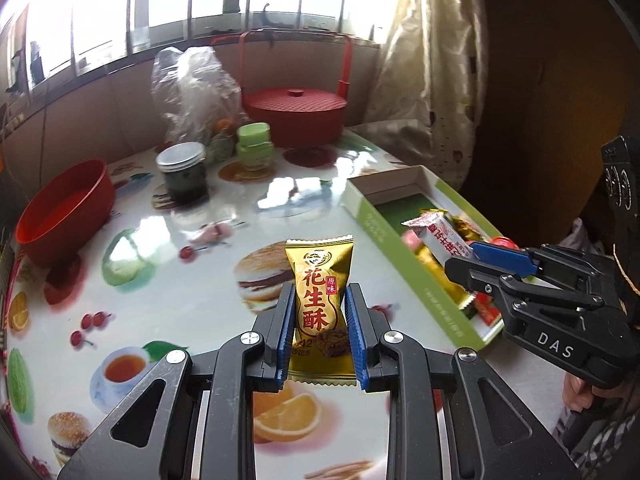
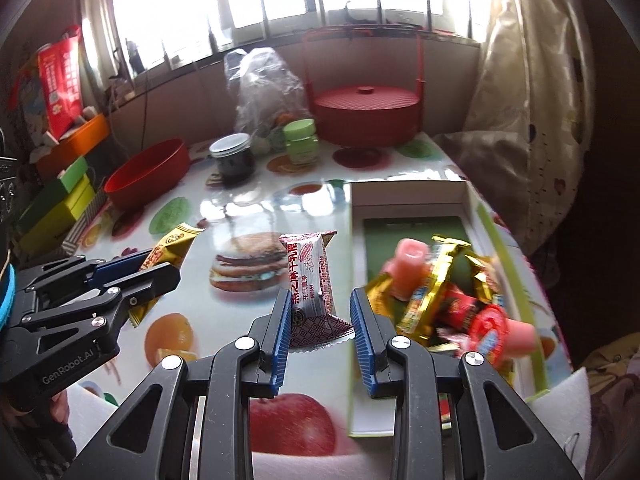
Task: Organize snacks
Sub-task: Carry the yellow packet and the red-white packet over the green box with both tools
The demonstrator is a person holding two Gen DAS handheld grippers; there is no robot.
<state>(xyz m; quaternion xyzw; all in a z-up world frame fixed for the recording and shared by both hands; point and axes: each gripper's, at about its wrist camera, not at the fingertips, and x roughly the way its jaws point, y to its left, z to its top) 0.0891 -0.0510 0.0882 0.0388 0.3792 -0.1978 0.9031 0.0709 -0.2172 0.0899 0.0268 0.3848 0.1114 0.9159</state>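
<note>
My left gripper (image 1: 320,292) is shut on a gold peanut-crisp packet (image 1: 320,264), held upright above the food-print tablecloth (image 1: 168,288). My right gripper (image 2: 321,294) is shut on a white and red candy packet (image 2: 308,264), just left of an open green and white box (image 2: 408,196). Several wrapped snacks (image 2: 448,288) lie heaped in that box. In the left wrist view, the right gripper (image 1: 464,254) holds the white packet (image 1: 436,232) over the box (image 1: 360,200). In the right wrist view, the left gripper (image 2: 158,264) with the gold packet (image 2: 176,240) is at the left.
At the back of the table stand a red bowl (image 1: 64,208), a dark jar (image 1: 184,172), green jars (image 1: 254,144), a clear plastic bag (image 1: 192,84) and a red lidded basket (image 1: 294,116). A curtain (image 1: 432,80) hangs at the right. Green boxes (image 2: 60,200) are stacked off the table's left edge.
</note>
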